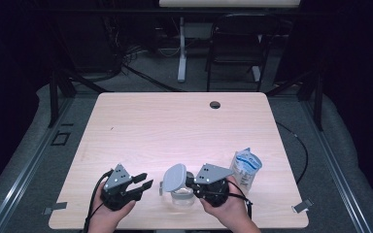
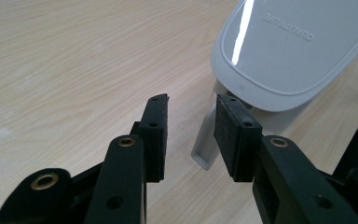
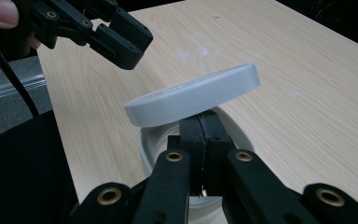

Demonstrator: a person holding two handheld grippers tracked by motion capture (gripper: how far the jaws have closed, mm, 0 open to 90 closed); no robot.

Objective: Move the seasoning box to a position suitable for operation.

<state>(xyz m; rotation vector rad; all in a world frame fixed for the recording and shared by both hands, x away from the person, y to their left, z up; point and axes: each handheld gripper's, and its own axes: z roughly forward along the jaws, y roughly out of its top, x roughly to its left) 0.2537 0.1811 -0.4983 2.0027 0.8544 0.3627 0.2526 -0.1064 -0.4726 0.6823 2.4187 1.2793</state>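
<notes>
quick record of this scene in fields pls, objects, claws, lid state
table: light wood, cable hole near far edge
jar: clear, near front edge, between the claws
lid: grey-white, hinged, tilted up open
pouch: white and blue, upright, right of jar
left claw: open, apart from jar, aimed at the lid
right claw: jaws closed together under the raised lid; what they pinch, if anything, is not clear
hands: one holding each claw

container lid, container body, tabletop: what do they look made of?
Lid: looks like grey-white plastic, semi-gloss; it carries a bright reflection streak and moulded lettering.
Container body: apparently clear plastic; the table shows through it, though glass can't be ruled out.
Tabletop: pale wood-grain, likely matte laminate; the grain is even and the sheen faint.
</notes>
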